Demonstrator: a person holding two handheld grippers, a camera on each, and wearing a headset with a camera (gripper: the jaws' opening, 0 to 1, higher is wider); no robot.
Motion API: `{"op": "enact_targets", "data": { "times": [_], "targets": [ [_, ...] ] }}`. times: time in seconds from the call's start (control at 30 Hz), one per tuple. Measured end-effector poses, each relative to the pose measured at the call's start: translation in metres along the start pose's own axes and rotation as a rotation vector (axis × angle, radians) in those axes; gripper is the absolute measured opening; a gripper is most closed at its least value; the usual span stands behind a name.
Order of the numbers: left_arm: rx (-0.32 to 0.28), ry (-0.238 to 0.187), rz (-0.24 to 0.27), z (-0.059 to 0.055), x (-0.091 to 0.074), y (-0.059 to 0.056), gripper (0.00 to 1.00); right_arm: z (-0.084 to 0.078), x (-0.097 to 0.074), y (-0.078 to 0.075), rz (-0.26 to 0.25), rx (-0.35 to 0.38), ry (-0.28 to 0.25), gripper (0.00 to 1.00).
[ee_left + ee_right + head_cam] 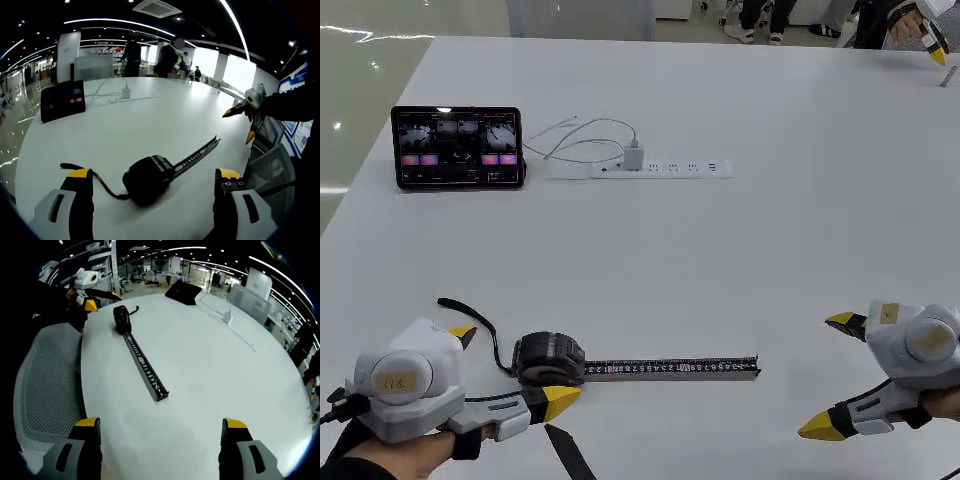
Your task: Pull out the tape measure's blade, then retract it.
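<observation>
On the white counter (pixel 720 260), the black tape measure (pixel 549 358) lies near left, blade (pixel 670 367) pulled out rightward, just in front of the wide-open left claw (pixel 515 364), with the right claw (pixel 827 375) wide open too, well apart.

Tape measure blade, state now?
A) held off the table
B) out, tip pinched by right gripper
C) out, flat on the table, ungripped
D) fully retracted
C: the blade lies out of the case, flat on the table; the right gripper is open, apart from its tip, and the left gripper is open beside the case.
</observation>
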State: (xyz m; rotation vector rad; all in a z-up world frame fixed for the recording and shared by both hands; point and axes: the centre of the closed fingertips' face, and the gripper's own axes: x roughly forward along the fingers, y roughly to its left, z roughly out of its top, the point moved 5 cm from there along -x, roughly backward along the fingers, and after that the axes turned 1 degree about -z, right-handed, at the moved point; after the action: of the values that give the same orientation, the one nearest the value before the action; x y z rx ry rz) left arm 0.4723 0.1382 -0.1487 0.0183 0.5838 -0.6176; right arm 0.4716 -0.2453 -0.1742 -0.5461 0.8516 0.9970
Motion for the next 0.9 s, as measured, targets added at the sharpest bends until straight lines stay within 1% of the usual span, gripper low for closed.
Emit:
{"op": "enact_targets", "data": {
  "times": [0.03, 0.07, 0.13, 0.2, 0.23, 0.3, 0.37, 0.43, 0.53, 0.57, 0.63, 0.67, 0.73, 0.83, 0.9],
  "targets": [
    [0.001, -0.003, 0.001, 0.000, 0.003, -0.001, 0.99, -0.001, 0.001, -0.001, 0.008, -0.004, 0.006, 0.99],
    [-0.012, -0.003, 0.007, -0.001, 0.007, -0.002, 0.99, -0.002, 0.002, -0.001, 0.023, -0.019, 0.023, 0.99],
    [-0.027, -0.001, 0.009, -0.002, 0.012, -0.006, 0.99, -0.002, 0.002, -0.002, 0.023, -0.031, 0.032, 0.99],
    [-0.027, 0.022, 0.036, -0.006, 0.019, -0.006, 0.99, -0.001, 0.002, -0.005, 0.028, -0.037, 0.039, 0.99],
    [-0.033, 0.029, 0.049, -0.006, 0.021, -0.009, 0.99, 0.000, 0.002, -0.006, 0.030, -0.038, 0.041, 0.99],
    [-0.035, 0.014, 0.064, -0.004, 0.025, -0.010, 0.99, 0.003, 0.003, -0.008, 0.033, -0.045, 0.035, 0.99],
    [-0.040, 0.019, 0.079, -0.005, 0.029, -0.011, 0.99, 0.005, 0.007, -0.009, 0.037, -0.057, 0.036, 0.99],
    [-0.056, 0.007, 0.091, -0.003, 0.031, -0.012, 0.99, 0.008, 0.011, -0.010, 0.042, -0.069, 0.040, 0.99],
    [-0.062, 0.000, 0.106, -0.003, 0.032, -0.014, 0.99, 0.011, 0.017, -0.011, 0.054, -0.088, 0.050, 0.99],
    [-0.058, -0.005, 0.115, -0.002, 0.032, -0.014, 0.99, 0.012, 0.020, -0.012, 0.059, -0.099, 0.056, 0.99],
    [-0.053, -0.010, 0.128, -0.003, 0.034, -0.012, 0.99, 0.014, 0.022, -0.012, 0.072, -0.120, 0.062, 0.94],
    [-0.062, -0.009, 0.135, -0.004, 0.036, -0.012, 0.99, 0.016, 0.025, -0.011, 0.077, -0.133, 0.066, 0.93],
    [-0.071, -0.011, 0.147, -0.005, 0.037, -0.011, 0.99, 0.018, 0.029, -0.011, 0.086, -0.134, 0.070, 0.92],
    [-0.089, -0.006, 0.179, -0.010, 0.039, -0.009, 0.99, 0.019, 0.035, -0.012, 0.091, -0.181, 0.092, 0.87],
    [-0.096, -0.010, 0.178, -0.012, 0.040, -0.010, 0.96, 0.021, 0.039, -0.012, 0.099, -0.187, 0.095, 0.84]
  ]
}}
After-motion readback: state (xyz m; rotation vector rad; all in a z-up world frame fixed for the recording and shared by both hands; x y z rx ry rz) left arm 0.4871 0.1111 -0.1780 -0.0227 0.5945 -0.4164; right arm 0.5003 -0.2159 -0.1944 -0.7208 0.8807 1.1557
